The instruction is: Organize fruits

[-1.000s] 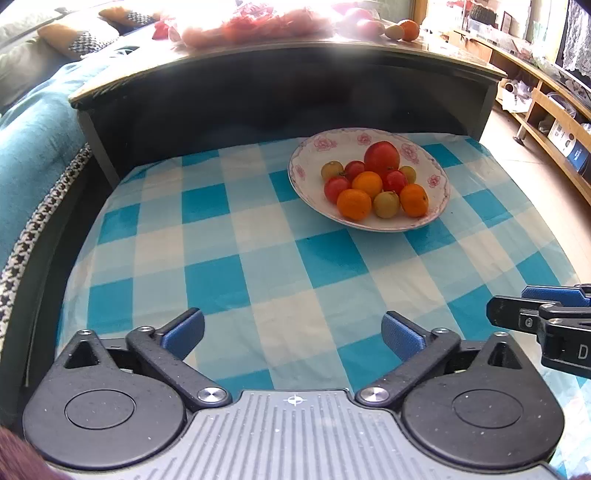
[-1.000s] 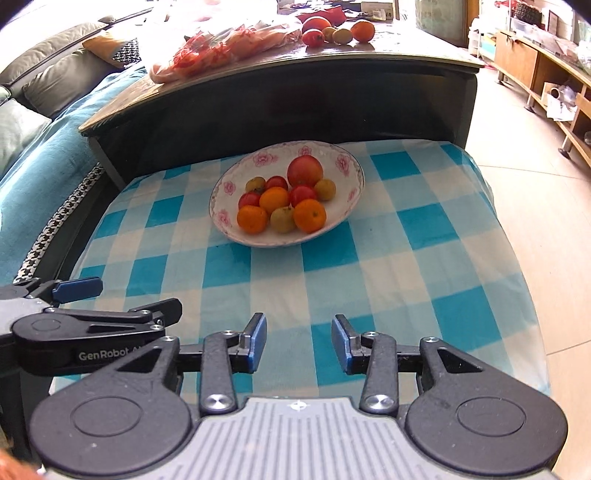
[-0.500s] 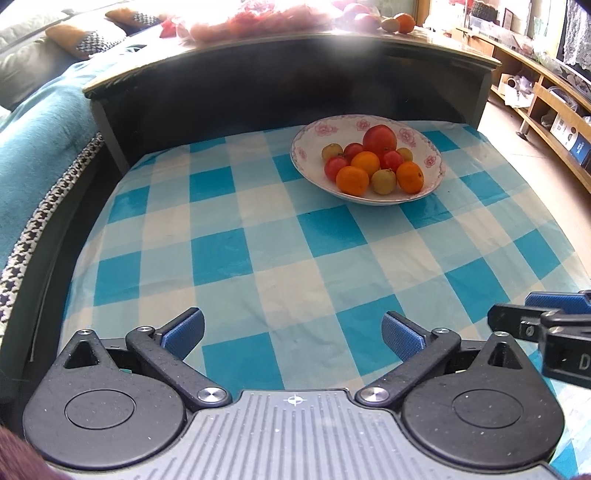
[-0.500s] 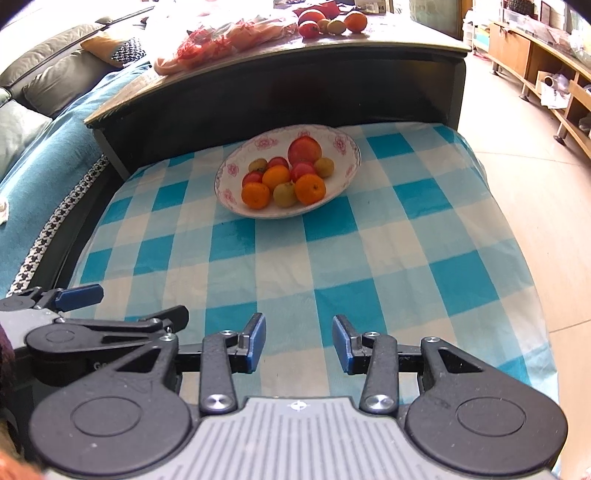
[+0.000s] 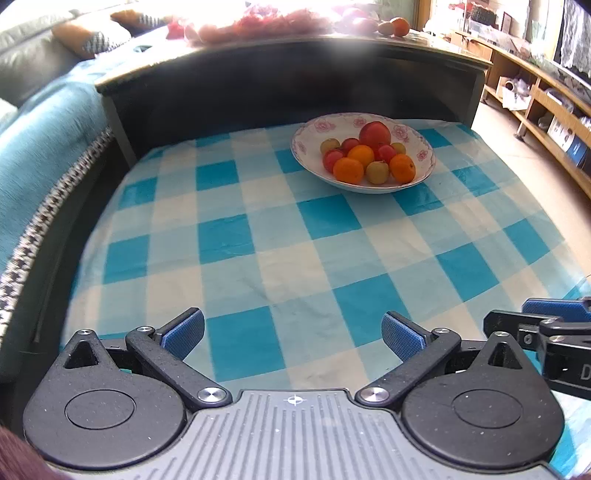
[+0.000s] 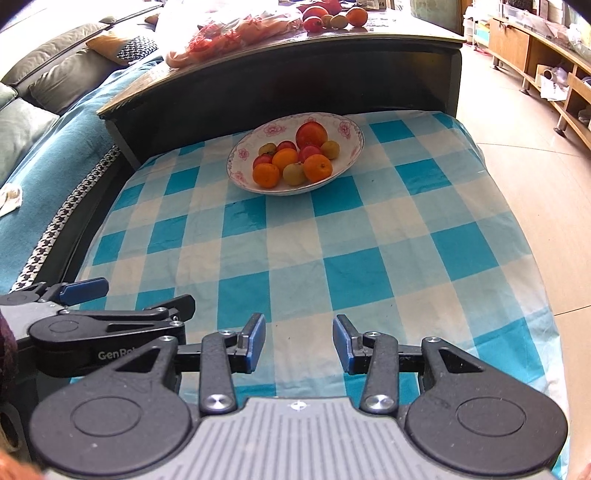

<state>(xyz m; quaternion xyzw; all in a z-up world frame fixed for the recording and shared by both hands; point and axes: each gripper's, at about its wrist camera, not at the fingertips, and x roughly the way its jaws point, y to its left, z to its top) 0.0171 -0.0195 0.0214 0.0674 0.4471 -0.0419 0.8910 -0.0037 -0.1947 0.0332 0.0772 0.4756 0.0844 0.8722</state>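
A white bowl [image 5: 317, 127] with pink flowers stands at the far side of the blue-and-white checked cloth [image 5: 258, 236]. It holds a big red fruit [image 5: 375, 133], three oranges [image 5: 348, 170] and several small red and yellow-green fruits. My left gripper [image 5: 291, 330] hangs open and empty over the near cloth, well short of the bowl. The right gripper [image 6: 299, 341] is beside it, jaws a narrow gap apart, nothing between them. The bowl [image 6: 240, 155] and its oranges [image 6: 266, 175] also show in the right wrist view.
Behind the bowl rises a dark table [image 6: 332, 70] with loose fruit [image 6: 334, 16] and a bag of red fruit [image 6: 229, 33] on top. A teal-covered sofa [image 6: 44, 177] lies left. Tiled floor [image 6: 535, 155] and wooden shelves [image 5: 546, 110] lie right.
Both grippers have drawn back from the bowl, which now looks smaller and farther off in both views. The jaws stand as they did.
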